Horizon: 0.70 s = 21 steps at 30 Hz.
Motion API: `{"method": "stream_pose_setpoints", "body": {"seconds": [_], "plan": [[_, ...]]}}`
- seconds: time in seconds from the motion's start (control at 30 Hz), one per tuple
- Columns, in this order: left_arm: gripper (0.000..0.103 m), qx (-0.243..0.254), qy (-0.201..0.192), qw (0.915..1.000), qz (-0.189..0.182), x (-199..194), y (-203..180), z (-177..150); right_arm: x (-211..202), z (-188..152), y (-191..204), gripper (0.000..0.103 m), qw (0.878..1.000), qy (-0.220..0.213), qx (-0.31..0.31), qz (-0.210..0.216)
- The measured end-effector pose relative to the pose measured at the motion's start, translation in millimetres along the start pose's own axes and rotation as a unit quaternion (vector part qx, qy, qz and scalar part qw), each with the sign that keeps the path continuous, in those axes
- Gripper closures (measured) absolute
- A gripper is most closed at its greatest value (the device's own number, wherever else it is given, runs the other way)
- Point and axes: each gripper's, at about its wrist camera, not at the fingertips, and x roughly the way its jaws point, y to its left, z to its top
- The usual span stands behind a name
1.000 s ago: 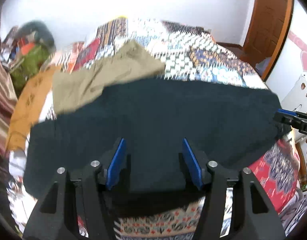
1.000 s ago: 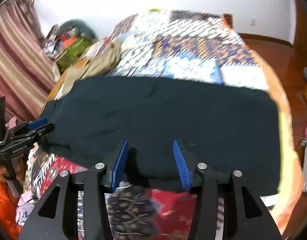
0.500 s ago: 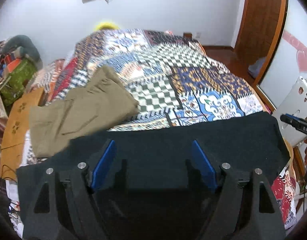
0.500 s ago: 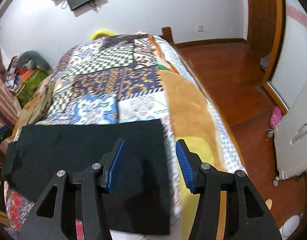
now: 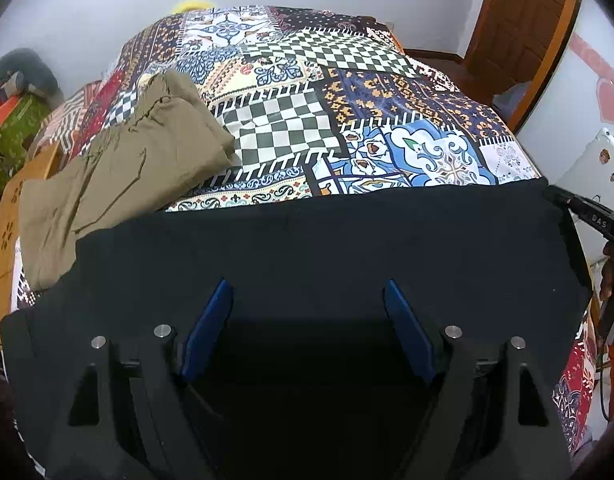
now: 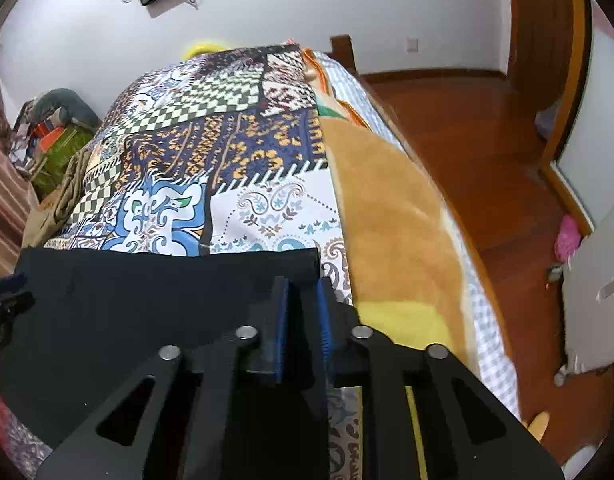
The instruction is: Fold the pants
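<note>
Black pants (image 5: 315, 248) lie folded lengthwise across the near part of the bed. My left gripper (image 5: 305, 286) hovers low over their near middle, open, with only the flat cloth under its blue pads (image 5: 211, 320). At the pants' right end (image 6: 187, 292) my right gripper (image 6: 303, 292) is shut, a fold of the black cloth pinched between its pads. The same right gripper (image 5: 587, 212) shows at the pants' far right corner in the left wrist view. The tip of the left gripper (image 6: 7, 292) peeks in at the left edge of the right wrist view.
Khaki pants (image 5: 127, 168) lie crumpled on the patchwork quilt (image 5: 347, 120) to the left. An orange blanket (image 6: 387, 220) covers the bed's right side, beyond it wooden floor (image 6: 487, 140) and a door (image 5: 523, 20). Piled clothes (image 5: 19, 112) sit at far left.
The left jaws have spread wider and sunk closer to the black cloth. The right gripper has swung to the pants' right end and closed on the edge.
</note>
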Motion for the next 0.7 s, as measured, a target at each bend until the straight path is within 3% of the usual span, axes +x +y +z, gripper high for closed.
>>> {"method": "stream_pose_setpoints", "body": {"seconds": [0.2,0.37,0.4,0.47,0.5,0.53,0.67,0.7], "plan": [[0.02,0.004,-0.001,0.9999,0.012,1.8,-2.7,-1.9,-10.3,15.5,3.6,0.098,0.999,-0.037,-0.019,-0.015],[0.02,0.001,-0.003,0.9999,0.013,-0.2,-1.8,-4.4,0.9,13.7,-0.1,0.098,1.0,0.005,0.001,-0.018],[0.02,0.001,-0.004,0.9999,0.013,-0.5,-1.9,-5.0,-0.6,11.4,-0.5,0.096,1.0,0.009,0.01,-0.009],[0.02,0.002,-0.005,0.9999,0.016,-0.8,-2.6,-5.7,-4.7,7.0,-0.6,0.077,1.0,0.009,0.021,-0.005],[0.02,0.003,-0.006,0.9998,0.017,-0.8,-3.2,-5.9,-8.2,4.1,-0.6,0.059,1.0,0.0,0.022,-0.009],[0.019,0.004,-0.006,0.9998,0.018,-0.9,-3.5,-6.1,-9.2,2.6,0.6,0.054,1.0,-0.005,0.021,-0.009],[0.019,0.005,-0.007,0.9998,0.02,-0.6,-3.6,-6.4,0.7,-2.5,-0.7,0.055,1.0,0.012,0.025,0.009],[0.019,0.005,-0.007,0.9998,0.02,-0.7,-3.7,-6.5,3.3,-3.5,-0.4,0.06,0.999,0.015,0.025,0.014]]}}
